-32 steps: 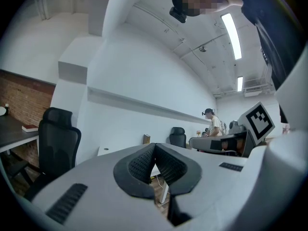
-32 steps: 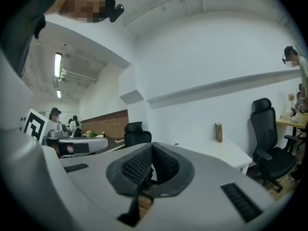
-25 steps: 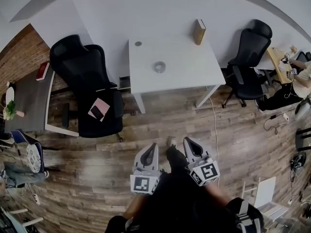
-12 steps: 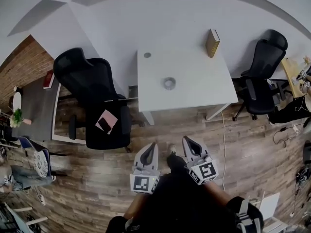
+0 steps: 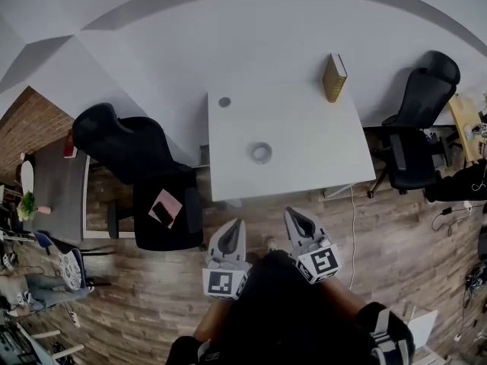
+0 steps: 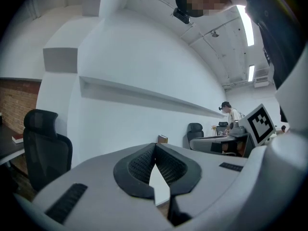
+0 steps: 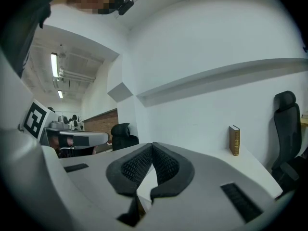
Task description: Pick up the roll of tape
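Closer now comes the table (image 5: 312,147), roll of tape (image 5: 262,153) just ahead of both tools; left gripper (image 5: 235,223) and right gripper (image 5: 294,214) pinched closed, holding nothing.

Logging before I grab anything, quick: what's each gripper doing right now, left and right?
Left grey two-jaw gripper: closed, holding nothing.
Right grey two-jaw gripper: closed, holding nothing.

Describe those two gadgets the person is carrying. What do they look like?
Both the left gripper and the right gripper are light grey plastic shells that taper to a narrow tip. Their pads are black with a fine dotted texture. Each carries a white cube printed with a black square marker. The person's clothing is dark.
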A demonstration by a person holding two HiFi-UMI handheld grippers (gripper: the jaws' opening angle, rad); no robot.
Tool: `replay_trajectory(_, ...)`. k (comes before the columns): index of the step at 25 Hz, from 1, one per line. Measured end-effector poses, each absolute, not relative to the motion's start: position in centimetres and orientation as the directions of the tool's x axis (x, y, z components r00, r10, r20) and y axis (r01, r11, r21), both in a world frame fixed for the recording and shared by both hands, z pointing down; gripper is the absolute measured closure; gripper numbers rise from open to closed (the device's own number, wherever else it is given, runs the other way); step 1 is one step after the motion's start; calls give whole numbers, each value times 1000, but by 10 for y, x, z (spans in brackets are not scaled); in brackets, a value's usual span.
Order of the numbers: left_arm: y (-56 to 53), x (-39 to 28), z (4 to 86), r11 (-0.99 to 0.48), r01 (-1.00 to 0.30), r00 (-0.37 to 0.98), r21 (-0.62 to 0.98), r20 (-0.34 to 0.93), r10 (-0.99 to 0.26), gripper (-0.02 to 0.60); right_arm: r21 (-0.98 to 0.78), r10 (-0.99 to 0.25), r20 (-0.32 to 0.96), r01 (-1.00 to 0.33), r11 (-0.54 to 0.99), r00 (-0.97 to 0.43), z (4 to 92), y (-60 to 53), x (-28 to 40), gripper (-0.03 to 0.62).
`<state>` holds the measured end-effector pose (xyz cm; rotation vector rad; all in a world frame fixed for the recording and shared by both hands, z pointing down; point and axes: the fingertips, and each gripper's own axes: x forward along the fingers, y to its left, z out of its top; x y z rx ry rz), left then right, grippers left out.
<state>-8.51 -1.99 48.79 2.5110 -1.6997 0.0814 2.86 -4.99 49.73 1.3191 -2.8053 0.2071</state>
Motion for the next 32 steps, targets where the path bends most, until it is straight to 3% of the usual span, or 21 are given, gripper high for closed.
replay_trajectory(19, -218, -75, 546, -497, -862, 505, 97, 241, -829, 557, -114, -831, 140, -842, 527, -538, 517, -212, 28, 583)
replay_trajectory(28, -305, -73, 637, -514, -834, 547, 203, 429, -719, 553, -115, -851, 158, -865, 489, -502, 520, -289, 18, 583)
replay_trajectory(32, -329, -70, 696, -524, -829, 538, 196, 540, -647, 487, -122, -854, 181, -873, 473, -488, 528, -312, 14, 583)
